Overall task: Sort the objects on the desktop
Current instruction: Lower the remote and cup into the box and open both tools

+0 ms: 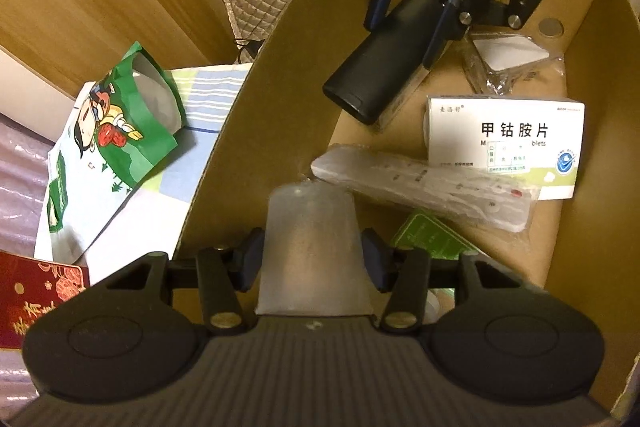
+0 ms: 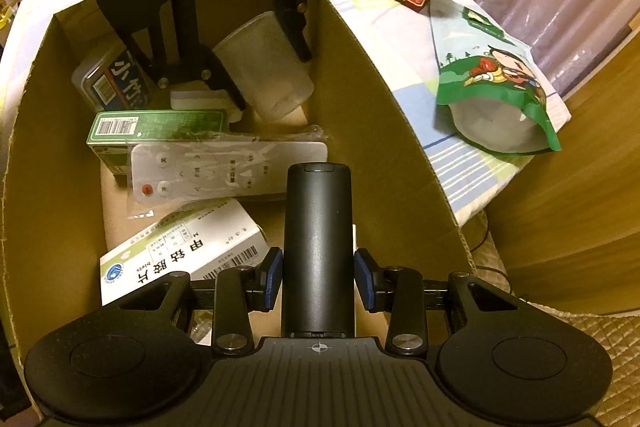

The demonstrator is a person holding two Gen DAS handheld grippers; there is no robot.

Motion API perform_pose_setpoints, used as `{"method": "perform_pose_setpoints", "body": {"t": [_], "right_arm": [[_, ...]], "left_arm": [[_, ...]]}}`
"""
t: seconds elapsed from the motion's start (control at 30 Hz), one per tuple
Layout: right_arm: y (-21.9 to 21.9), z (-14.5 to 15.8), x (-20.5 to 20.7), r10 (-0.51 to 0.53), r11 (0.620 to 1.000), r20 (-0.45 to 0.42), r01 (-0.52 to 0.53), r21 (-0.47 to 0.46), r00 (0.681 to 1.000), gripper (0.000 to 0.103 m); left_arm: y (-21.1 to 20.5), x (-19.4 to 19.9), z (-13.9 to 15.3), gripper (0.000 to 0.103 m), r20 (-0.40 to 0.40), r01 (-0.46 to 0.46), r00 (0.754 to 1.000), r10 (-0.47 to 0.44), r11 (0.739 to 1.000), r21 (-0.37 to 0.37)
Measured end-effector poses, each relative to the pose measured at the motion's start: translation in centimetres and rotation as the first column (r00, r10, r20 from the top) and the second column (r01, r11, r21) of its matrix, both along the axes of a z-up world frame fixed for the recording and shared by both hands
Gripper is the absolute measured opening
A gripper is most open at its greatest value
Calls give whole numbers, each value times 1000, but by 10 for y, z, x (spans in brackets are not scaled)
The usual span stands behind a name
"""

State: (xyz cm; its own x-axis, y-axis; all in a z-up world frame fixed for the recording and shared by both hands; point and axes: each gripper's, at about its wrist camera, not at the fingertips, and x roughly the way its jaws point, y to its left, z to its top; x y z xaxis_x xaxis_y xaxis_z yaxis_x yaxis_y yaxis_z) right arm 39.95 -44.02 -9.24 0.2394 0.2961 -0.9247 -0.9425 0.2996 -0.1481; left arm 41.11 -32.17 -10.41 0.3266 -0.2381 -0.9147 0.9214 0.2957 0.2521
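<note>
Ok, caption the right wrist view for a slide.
Right gripper holds a black cylinder over the cardboard box.

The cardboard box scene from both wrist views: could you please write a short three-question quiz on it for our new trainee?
1. True or false: the left tongs hold a translucent plastic cup.
2. What do the right tongs grip?
A. white remote
B. black cylindrical device
C. medicine box
3. Fill in: the green snack bag lies ___ the cardboard box.

Key: 1 true; 2 B; 3 outside.
</note>
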Motion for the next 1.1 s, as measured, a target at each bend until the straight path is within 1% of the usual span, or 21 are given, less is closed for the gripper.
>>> {"method": "perform_pose_setpoints", "body": {"t": [0.37,0.47,0.6,0.7,0.9,1.1], "right_arm": [[5,-2,-5,-3,1000,-26,3,-1,1000,37],[6,-1,-7,-9,1000,-10,9,26,1000,38],[3,4,-5,-33,998,-26,34,59,999,38],[1,6,-5,-47,997,-34,49,63,998,38],[-2,9,-10,-85,995,-50,88,52,995,38],[-5,10,-16,-157,986,-60,160,42,986,38]], "left_arm": [[3,-5,8,49,6,-16,1000,16,1000,-16],[4,-9,12,49,9,-21,1000,21,1000,-21],[4,-14,15,49,14,-33,999,33,999,-27],[5,-17,18,49,10,-57,998,57,998,-32],[7,-21,21,50,1,-122,993,122,992,-17],[9,-26,25,52,3,-179,984,179,984,-6]]}}
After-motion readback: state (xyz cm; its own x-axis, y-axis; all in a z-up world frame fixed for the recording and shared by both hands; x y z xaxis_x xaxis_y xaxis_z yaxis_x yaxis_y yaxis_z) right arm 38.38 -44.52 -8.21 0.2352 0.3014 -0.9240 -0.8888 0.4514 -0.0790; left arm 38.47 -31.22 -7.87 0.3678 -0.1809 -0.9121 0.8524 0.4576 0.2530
